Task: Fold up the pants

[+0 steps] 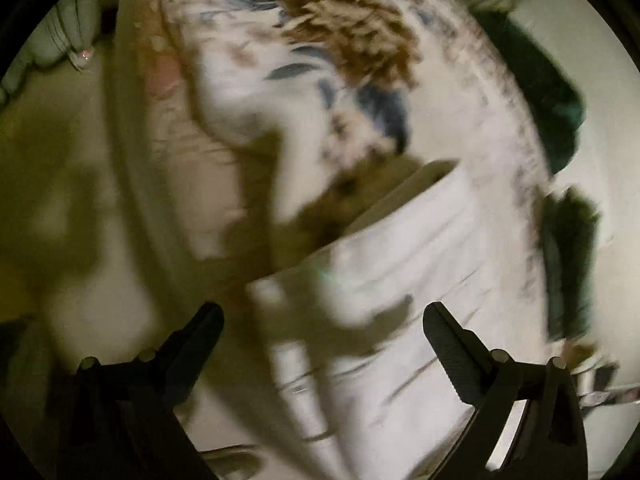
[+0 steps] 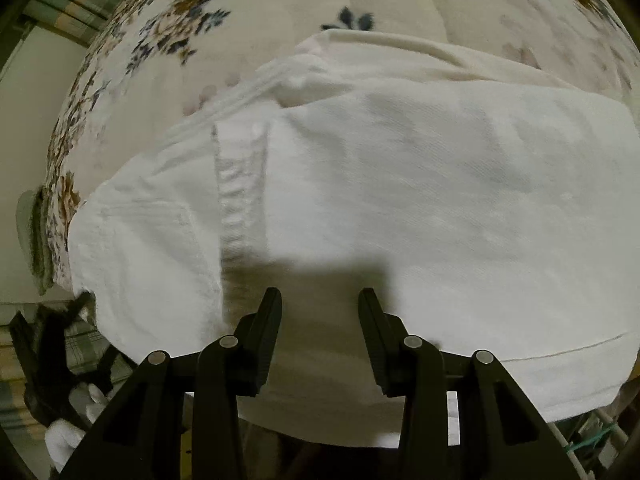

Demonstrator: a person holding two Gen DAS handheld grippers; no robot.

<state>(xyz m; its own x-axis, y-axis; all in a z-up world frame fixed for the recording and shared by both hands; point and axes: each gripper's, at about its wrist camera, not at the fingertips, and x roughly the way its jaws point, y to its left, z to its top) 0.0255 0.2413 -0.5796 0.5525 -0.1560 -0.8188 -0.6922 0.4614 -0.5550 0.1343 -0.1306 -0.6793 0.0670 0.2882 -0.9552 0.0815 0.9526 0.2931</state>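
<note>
The white pants (image 2: 400, 184) lie spread on a bed cover with a floral print (image 2: 168, 40), and they fill most of the right wrist view. One part of the cloth is laid over another, and a stitched hem band (image 2: 240, 184) runs from top to bottom across the left half. The lower edge of the pants hangs at the near border of the bed. No label, brand or writing can be read on the fabric.

The right gripper (image 2: 320, 300) is above the near part of the pants. Its two black fingers (image 2: 268, 320) stand a moderate gap apart and nothing is between them; their shadow falls on the cloth just ahead.

The left wrist view is blurred. There the pants (image 1: 420, 264) appear as white cloth with creases, beside the floral cover (image 1: 352, 40). The left gripper (image 1: 324, 316) has its fingers (image 1: 452, 340) spread wide and it holds nothing.

A dark green cloth (image 1: 548, 104) lies past the cover's edge, at the right.
</note>
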